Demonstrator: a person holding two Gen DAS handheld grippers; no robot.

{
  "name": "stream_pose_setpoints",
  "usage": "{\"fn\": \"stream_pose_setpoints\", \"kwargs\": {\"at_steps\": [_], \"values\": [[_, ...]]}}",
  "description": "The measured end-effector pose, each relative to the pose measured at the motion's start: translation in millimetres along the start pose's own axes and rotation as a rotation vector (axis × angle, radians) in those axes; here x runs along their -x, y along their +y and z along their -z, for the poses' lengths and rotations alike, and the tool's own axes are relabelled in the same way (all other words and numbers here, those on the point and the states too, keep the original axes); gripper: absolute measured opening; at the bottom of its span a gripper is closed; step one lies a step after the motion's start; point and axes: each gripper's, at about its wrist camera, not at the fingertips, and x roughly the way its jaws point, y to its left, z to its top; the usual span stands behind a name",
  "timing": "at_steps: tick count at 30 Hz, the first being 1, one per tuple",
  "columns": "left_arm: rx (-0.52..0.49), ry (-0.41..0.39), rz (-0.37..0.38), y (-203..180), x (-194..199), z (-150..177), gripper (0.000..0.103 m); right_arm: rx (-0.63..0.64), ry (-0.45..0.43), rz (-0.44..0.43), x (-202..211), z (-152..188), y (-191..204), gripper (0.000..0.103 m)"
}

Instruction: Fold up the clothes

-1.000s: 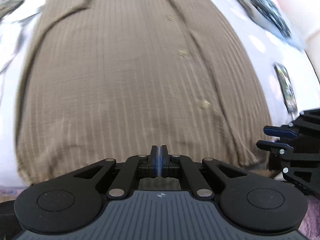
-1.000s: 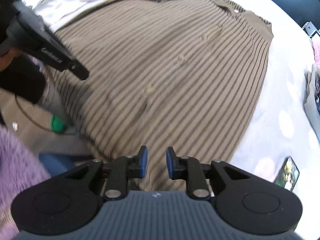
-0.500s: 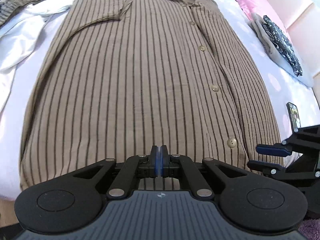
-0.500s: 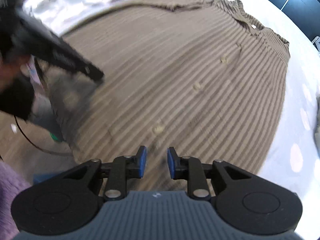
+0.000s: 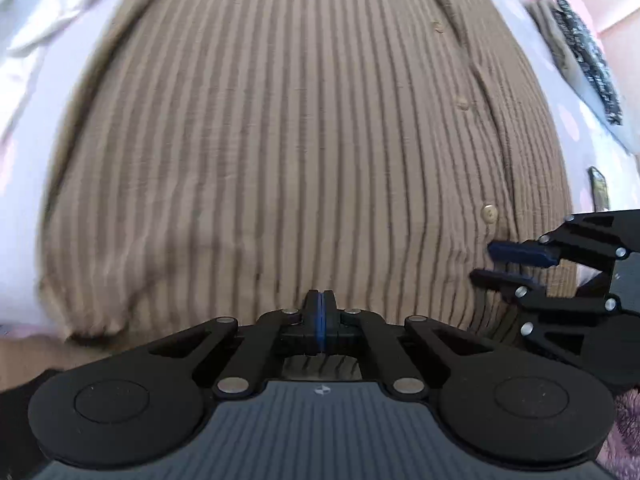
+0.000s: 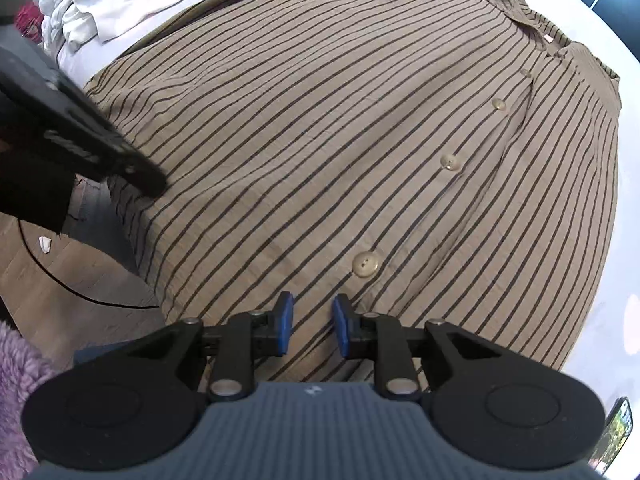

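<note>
- Striped shirt lies flat, buttoned, filling the frame, ready for folding
- left gripper clamped shut, empty, above lower hem; right gripper slightly parted, empty, seemingly aiming for the hem

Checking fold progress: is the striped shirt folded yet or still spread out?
Spread out. The striped shirt lies flat, button side up, collar and hem both showing, no fold across it.

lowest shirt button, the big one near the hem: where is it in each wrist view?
Left wrist: lowest button sits right of centre, just up and left of the right gripper.
Right wrist: same button sits centre, just above the gripper's open blue pads.
Shared landmark: the striped brown shirt and its button row; also the phone at right.
</note>
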Motion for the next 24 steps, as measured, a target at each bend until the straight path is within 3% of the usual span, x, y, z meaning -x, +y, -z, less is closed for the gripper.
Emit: {"fn": "stream_pose_setpoints", "kwargs": {"at_steps": [5, 7, 11, 14, 18, 24], "values": [[0.062, -0.049, -0.106, 26.6, 28.4, 1.6, 0.001, -0.003, 0.002, 0.056, 1.3, 0.0, 5.7, 0.026], [0.097, -0.087, -0.169, 43.4, 41.4, -3.0, 0.01, -0.034, -0.005, 0.062, 2.4, 0.1, 5.1, 0.026], [0.254, -0.115, -0.231, 89.3, 53.1, -15.9, 0.015, -0.05, -0.045, 0.055, 9.9, 3.0, 8.7, 0.027], [0.316, -0.101, -0.277, 112.3, 47.9, -17.2, 0.015, -0.042, -0.06, 0.042, 11.3, 7.8, 10.7, 0.027], [0.328, -0.052, -0.253, 126.0, 34.2, -10.5, 0.025, -0.08, -0.052, 0.013, 9.2, 15.6, 2.4, 0.027], [0.217, -0.042, -0.294, 110.4, 27.4, -10.0, 0.026, -0.107, -0.04, 0.004, 6.3, 18.1, -0.6, 0.027]]}}
